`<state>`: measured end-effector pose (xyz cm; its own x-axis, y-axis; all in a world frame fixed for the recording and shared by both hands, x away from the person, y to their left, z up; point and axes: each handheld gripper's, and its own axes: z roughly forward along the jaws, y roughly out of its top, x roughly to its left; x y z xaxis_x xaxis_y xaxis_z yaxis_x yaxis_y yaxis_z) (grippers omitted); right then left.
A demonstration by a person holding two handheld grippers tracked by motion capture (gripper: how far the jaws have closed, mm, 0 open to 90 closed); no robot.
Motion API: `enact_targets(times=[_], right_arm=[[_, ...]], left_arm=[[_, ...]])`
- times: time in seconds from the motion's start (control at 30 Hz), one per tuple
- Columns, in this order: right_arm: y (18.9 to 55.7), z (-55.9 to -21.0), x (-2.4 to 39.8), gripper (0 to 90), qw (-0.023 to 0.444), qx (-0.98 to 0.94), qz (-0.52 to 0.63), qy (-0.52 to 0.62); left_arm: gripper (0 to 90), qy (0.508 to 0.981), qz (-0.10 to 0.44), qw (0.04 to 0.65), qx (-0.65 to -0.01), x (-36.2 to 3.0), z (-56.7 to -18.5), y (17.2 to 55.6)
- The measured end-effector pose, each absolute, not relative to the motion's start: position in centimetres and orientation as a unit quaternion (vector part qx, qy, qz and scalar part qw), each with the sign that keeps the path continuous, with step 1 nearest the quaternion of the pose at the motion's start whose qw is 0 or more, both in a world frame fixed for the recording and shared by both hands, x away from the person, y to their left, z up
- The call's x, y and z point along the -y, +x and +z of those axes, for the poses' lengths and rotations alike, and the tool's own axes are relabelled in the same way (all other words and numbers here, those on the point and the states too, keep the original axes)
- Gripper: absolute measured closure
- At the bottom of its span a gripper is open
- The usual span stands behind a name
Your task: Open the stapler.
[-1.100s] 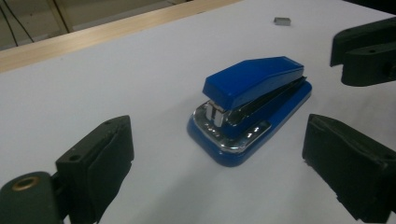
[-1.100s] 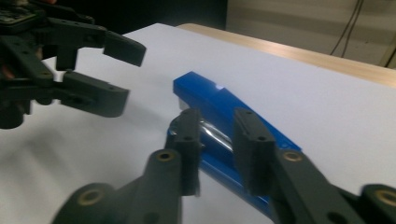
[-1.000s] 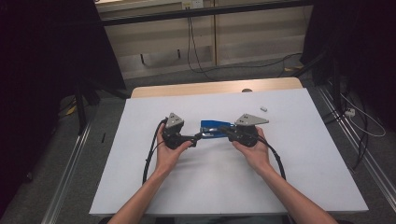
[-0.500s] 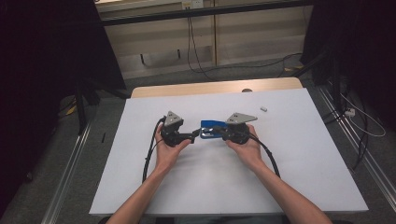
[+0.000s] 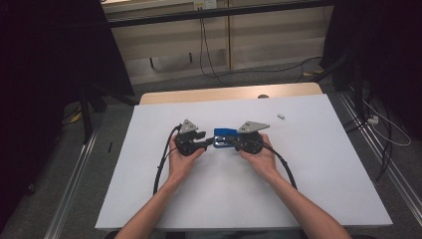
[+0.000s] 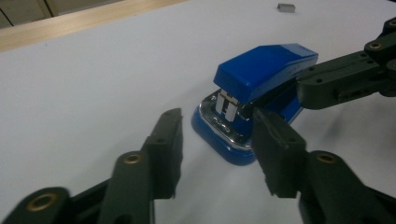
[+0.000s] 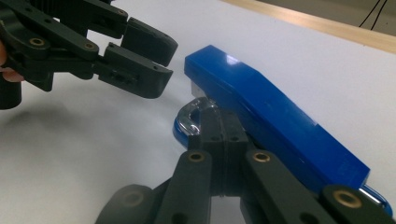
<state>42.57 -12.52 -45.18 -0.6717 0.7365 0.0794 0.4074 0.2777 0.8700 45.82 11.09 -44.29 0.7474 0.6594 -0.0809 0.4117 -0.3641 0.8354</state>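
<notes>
Showing a blue stapler (image 5: 225,137) at the centre of the high view, lying on a white table (image 5: 308,174) between two hand-held grippers. In the left gripper view the stapler (image 6: 261,88) sits right of centre, its chromed front end turned toward the camera. The left gripper (image 6: 217,144) has its jaws spread, though they have just been closing; nothing lies between them, and the stapler's nose stands just beyond the tips. In the right gripper view the right gripper (image 7: 219,140) has its jaws pressed together against the stapler's near side (image 7: 275,126); whether they pinch a part of it cannot be told. The stapler appears rigid and fairly heavy for its bulk, with glossy plastic and polished metal that are likely slippery. Its top arm is hinged and will likely give under pressure, so the flat sides of the body or the base seem the surest hold. A small grey piece (image 5: 280,116) lies at upper right, well apart.
</notes>
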Motion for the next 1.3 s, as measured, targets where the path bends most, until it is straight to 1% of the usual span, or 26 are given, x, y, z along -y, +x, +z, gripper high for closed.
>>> enact_targets(times=[0.03, 0.17, 0.2, 0.23, 0.27, 0.3, 0.37, 0.53, 0.67, 0.93, 1.3], right_arm=[[42.6, -45.2, 12.4, 90.0, 0.172, -0.782, 0.474, 0.366], [42.8, -45.3, 12.3, 90.0, 0.171, -0.787, 0.467, 0.364], [42.8, -45.4, 12.2, 90.0, 0.171, -0.789, 0.465, 0.364], [42.9, -45.5, 12.2, 90.0, 0.171, -0.79, 0.461, 0.366], [42.9, -45.6, 12.2, 90.0, 0.171, -0.794, 0.455, 0.365], [42.9, -45.6, 12.2, 90.0, 0.171, -0.794, 0.454, 0.366], [43.0, -45.6, 12.2, 90.0, 0.172, -0.793, 0.454, 0.367], [43.3, -45.6, 12.2, 90.0, 0.171, -0.795, 0.449, 0.37], [43.5, -45.8, 12.0, 90.0, 0.161, -0.802, 0.434, 0.379], [43.7, -45.9, 12.1, 90.0, 0.15, -0.804, 0.427, 0.385], [43.8, -45.7, 11.9, 90.0, 0.152, -0.806, 0.42, 0.389]], left_arm=[[60.3, 0.815, 0.132, 0.458, -0.33, -11.1, -44.3, 45.8], [73.4, 0.81, 0.129, 0.461, -0.339, -11.2, -44.4, 46.1], [73.4, 0.811, 0.123, 0.461, -0.339, -11.2, -44.5, 46.2], [77.0, 0.812, 0.118, 0.459, -0.34, -11.1, -44.6, 46.3], [83.7, 0.815, 0.112, 0.458, -0.337, -11.1, -44.8, 46.5], [87.7, 0.817, 0.109, 0.458, -0.333, -10.9, -44.9, 46.5], [89.9, 0.818, 0.108, 0.456, -0.333, -10.8, -44.9, 46.5], [90.0, 0.824, 0.107, 0.449, -0.328, -10.4, -44.9, 46.7], [90.0, 0.83, 0.118, 0.436, -0.326, -9.8, -45.3, 46.7], [90.0, 0.828, 0.109, 0.436, -0.335, -9.8, -45.6, 46.8], [90.0, 0.827, 0.118, 0.442, -0.326, -9.8, -44.9, 47.1]])
